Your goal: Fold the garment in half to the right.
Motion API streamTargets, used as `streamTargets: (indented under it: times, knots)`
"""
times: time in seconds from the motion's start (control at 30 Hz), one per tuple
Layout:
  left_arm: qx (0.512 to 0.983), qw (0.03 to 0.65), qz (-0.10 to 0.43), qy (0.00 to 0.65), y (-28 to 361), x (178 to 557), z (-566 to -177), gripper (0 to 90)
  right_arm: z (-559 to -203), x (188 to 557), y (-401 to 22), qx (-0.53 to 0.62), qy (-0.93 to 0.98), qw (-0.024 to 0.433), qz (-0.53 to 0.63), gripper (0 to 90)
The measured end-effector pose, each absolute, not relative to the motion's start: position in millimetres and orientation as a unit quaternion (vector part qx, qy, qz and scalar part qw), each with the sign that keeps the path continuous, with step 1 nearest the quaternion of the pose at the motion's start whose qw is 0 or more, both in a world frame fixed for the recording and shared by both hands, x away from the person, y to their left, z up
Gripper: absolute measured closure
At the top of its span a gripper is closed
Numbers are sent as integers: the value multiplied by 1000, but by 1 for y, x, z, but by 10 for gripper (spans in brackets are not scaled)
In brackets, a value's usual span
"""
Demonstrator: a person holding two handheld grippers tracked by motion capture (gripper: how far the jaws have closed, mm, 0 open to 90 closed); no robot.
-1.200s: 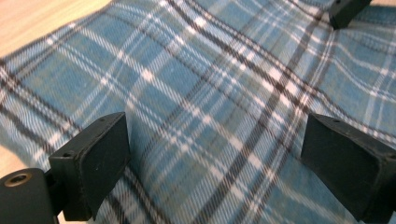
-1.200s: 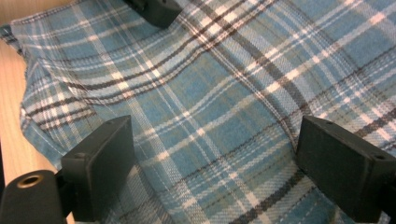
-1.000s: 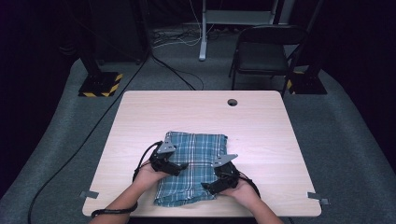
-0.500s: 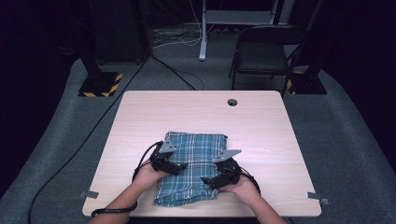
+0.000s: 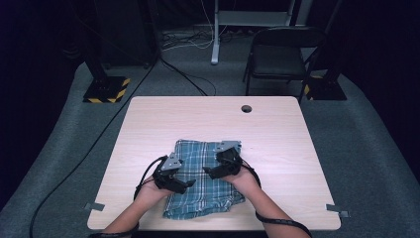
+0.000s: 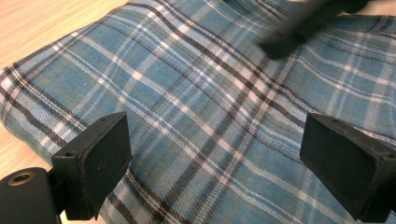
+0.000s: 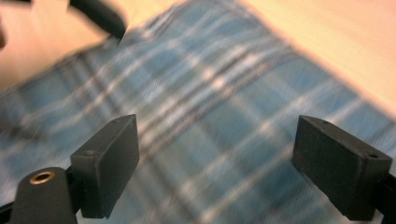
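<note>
Lying folded on the near half of the wooden table [image 5: 277, 124], a blue plaid cloth [image 5: 198, 198]. Above its left part, the left gripper [image 5: 190, 184], jaws spread wide, nothing between them. Over its right part, the right gripper [image 5: 207, 173], jaws likewise spread wide, cloth blurred beneath.

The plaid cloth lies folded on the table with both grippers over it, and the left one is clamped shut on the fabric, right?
Not quite. The left gripper is open: the left gripper view shows its fingers spread wide above the plaid cloth. The rest holds.
</note>
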State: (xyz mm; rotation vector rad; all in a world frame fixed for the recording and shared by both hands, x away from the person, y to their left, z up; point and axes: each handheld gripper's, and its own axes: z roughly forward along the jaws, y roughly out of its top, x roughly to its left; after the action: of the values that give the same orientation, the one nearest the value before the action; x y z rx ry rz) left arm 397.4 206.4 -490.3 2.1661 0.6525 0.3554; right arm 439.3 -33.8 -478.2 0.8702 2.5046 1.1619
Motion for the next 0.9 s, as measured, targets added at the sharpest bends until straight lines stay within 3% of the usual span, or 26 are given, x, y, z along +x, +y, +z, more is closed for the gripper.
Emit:
streamTargets:
  times: [0.27,0.43,0.9]
  knots:
    - [868,409,139,243,204,389,-491,86,-475,469,-6,311,853,112,403,132]
    - [877,398,137,230,200,386,-494,85,-505,480,3,328,877,59,346,102]
    - [886,389,115,226,199,391,-507,81,-479,452,-19,299,866,117,383,138]
